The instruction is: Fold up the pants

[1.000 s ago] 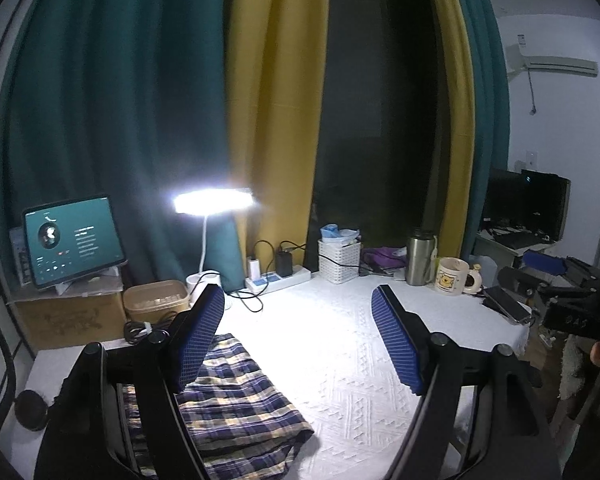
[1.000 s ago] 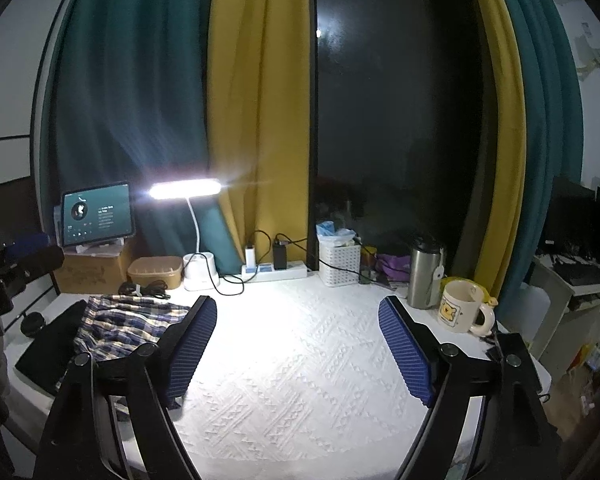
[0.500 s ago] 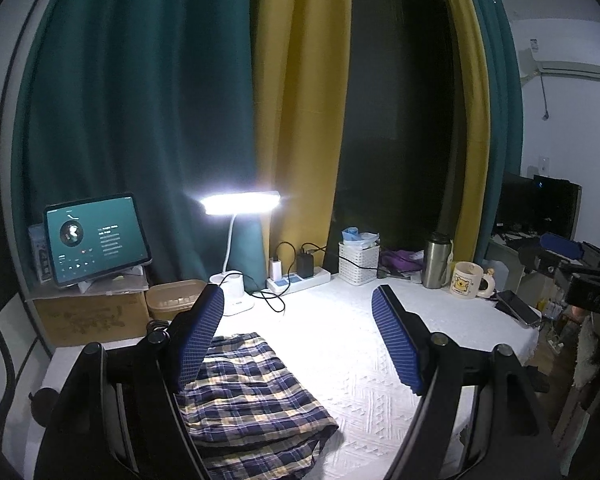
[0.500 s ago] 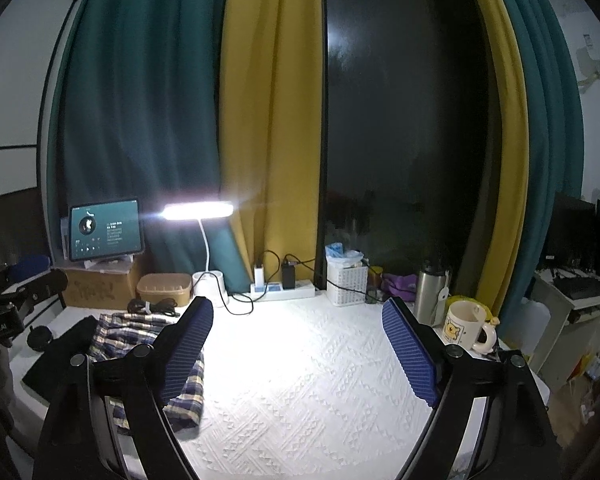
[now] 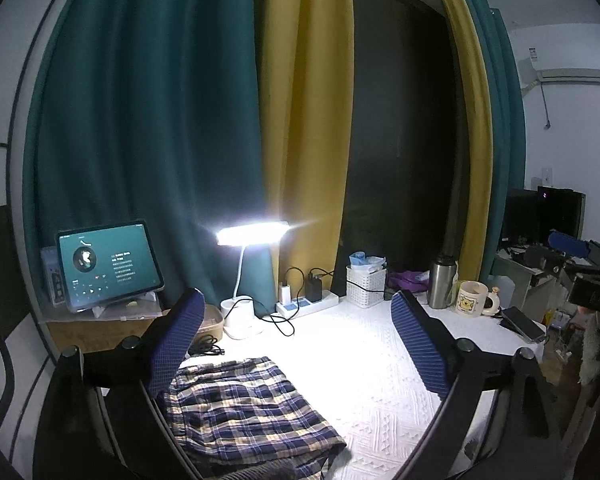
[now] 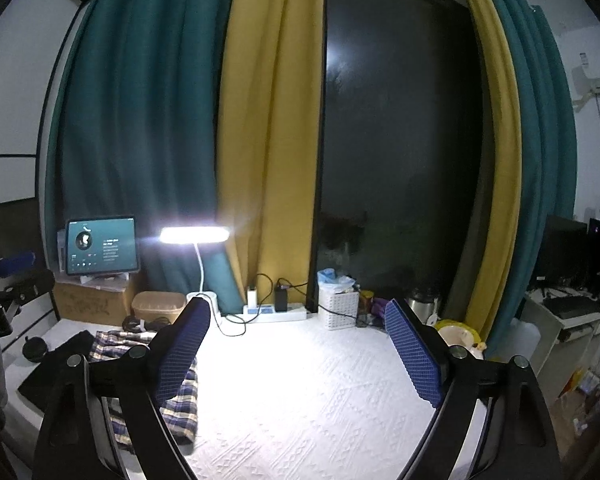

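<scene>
Blue-and-cream plaid pants (image 5: 244, 412) lie folded in a stack at the left of the white textured table (image 5: 372, 364). They also show in the right wrist view (image 6: 180, 396), partly behind the left finger. My left gripper (image 5: 296, 340) is open and empty, raised above the table just right of the pants. My right gripper (image 6: 296, 352) is open and empty, raised over the table's middle. A dark garment (image 6: 56, 364) lies left of the pants.
A lit desk lamp (image 5: 252, 234), a tablet (image 5: 108, 264) on a cardboard box, a power strip (image 5: 306, 304), a white basket (image 5: 366, 286), a steel flask (image 5: 442, 282), a mug (image 5: 472, 298) and a phone (image 5: 524, 324) line the back and right edges.
Both grippers have lifted and pulled back from the table, so the view tilts upward. The pants stay in place. Both grippers stay open.
</scene>
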`<move>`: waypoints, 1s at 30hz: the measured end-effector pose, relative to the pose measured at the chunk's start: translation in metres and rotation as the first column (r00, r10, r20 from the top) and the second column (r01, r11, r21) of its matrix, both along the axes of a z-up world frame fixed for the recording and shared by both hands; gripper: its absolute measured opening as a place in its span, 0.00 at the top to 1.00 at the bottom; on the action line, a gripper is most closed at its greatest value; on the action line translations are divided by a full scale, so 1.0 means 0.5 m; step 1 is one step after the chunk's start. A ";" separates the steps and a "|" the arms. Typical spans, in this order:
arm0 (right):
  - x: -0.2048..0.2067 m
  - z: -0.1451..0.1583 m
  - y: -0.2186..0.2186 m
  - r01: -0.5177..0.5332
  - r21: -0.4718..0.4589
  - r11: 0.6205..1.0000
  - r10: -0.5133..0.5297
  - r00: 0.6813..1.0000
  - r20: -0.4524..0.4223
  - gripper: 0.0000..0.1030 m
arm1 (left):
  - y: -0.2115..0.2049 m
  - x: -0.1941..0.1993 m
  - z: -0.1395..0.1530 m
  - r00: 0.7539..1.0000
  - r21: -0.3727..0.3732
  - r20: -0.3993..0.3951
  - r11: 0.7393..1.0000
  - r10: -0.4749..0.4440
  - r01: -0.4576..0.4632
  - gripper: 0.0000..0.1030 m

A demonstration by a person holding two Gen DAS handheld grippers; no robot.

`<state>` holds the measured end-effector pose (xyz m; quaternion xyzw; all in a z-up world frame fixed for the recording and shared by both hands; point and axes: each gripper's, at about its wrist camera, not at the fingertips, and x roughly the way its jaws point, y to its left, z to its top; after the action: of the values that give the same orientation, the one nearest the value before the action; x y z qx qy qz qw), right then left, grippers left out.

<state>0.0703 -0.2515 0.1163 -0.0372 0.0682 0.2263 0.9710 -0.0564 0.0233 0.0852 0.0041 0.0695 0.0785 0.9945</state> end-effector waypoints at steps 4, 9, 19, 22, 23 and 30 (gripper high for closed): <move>-0.001 0.005 -0.007 0.006 0.006 1.000 -0.006 1.000 0.006 0.12 | -0.001 0.002 0.000 1.000 -0.002 0.001 1.000 0.001 -0.001 0.05; 0.003 0.002 -0.007 0.005 0.002 1.000 -0.005 1.000 -0.001 0.11 | -0.008 0.002 0.000 1.000 0.011 0.004 1.000 0.013 -0.013 0.05; 0.004 0.003 -0.008 0.007 0.003 1.000 -0.007 1.000 -0.001 0.11 | -0.012 0.004 -0.002 1.000 0.013 0.002 1.000 0.022 -0.022 0.04; 0.002 0.002 -0.006 0.008 0.002 1.000 -0.008 1.000 0.000 0.11 | -0.014 0.002 -0.003 1.000 0.014 0.003 1.000 0.027 -0.027 0.04; 0.001 0.002 -0.006 0.008 0.002 1.000 -0.008 1.000 0.000 0.11 | -0.014 0.002 -0.003 1.000 0.015 0.003 1.000 0.026 -0.026 0.04; 0.000 0.000 -0.006 0.009 0.002 1.000 -0.009 1.000 -0.003 0.11 | -0.016 0.004 -0.002 1.000 0.014 -0.004 1.000 0.022 -0.022 0.04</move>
<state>0.0701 -0.2546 0.1163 -0.0356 0.0695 0.2220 0.9719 -0.0546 0.0151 0.0840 0.0105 0.0708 0.0898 0.9934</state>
